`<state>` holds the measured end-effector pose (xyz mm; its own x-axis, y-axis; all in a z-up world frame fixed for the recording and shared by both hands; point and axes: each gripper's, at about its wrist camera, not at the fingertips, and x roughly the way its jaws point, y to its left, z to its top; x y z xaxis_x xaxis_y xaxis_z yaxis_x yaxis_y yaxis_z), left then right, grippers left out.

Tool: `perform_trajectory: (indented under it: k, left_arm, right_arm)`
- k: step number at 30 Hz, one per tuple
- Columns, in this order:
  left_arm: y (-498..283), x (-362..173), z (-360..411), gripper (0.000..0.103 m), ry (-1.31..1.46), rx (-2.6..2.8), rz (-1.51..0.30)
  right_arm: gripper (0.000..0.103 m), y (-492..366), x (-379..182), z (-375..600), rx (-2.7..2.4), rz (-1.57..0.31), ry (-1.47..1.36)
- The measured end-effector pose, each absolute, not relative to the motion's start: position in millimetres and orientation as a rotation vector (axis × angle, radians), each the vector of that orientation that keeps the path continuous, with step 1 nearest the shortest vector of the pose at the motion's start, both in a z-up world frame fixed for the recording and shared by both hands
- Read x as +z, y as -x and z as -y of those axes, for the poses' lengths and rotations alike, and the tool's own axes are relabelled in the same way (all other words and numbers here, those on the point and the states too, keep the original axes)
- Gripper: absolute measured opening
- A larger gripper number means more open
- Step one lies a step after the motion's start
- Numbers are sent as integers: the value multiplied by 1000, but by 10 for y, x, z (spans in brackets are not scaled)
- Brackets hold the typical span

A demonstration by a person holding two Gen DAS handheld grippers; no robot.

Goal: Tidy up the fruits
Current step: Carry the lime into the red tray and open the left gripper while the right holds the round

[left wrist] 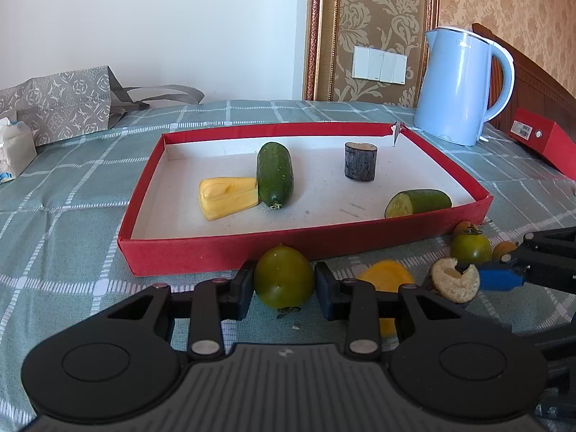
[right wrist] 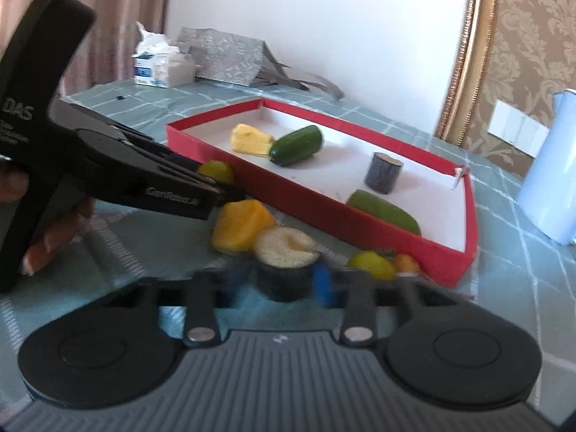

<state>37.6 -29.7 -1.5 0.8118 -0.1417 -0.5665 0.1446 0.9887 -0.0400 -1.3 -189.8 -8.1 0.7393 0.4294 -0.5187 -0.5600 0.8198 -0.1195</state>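
1. Left gripper [left wrist: 284, 284]: jaws clamped on a green tomato [left wrist: 283, 276], just in front of the red tray [left wrist: 216, 255].
2. Right gripper [right wrist: 284, 280]: jaws clamped on a dark cut stem piece [right wrist: 284, 262], near the tray's front wall.
3. A whole cucumber [left wrist: 275, 174] lies inside the tray.

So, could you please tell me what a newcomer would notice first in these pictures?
Probably the red tray on the checked cloth, holding a whole cucumber, a yellow fruit wedge and a dark stump. In front of it, the left tongs grip a green tomato, and the right tongs clamp a dark, pale-topped cylinder.
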Motion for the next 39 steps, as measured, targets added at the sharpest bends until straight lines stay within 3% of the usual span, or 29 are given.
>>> perform_trajectory:
  k: [39]
  left_arm:
    - [-311, -18, 261, 33, -21, -153, -602]
  right_arm:
    - [31, -8, 23, 2233, 501, -431, 53]
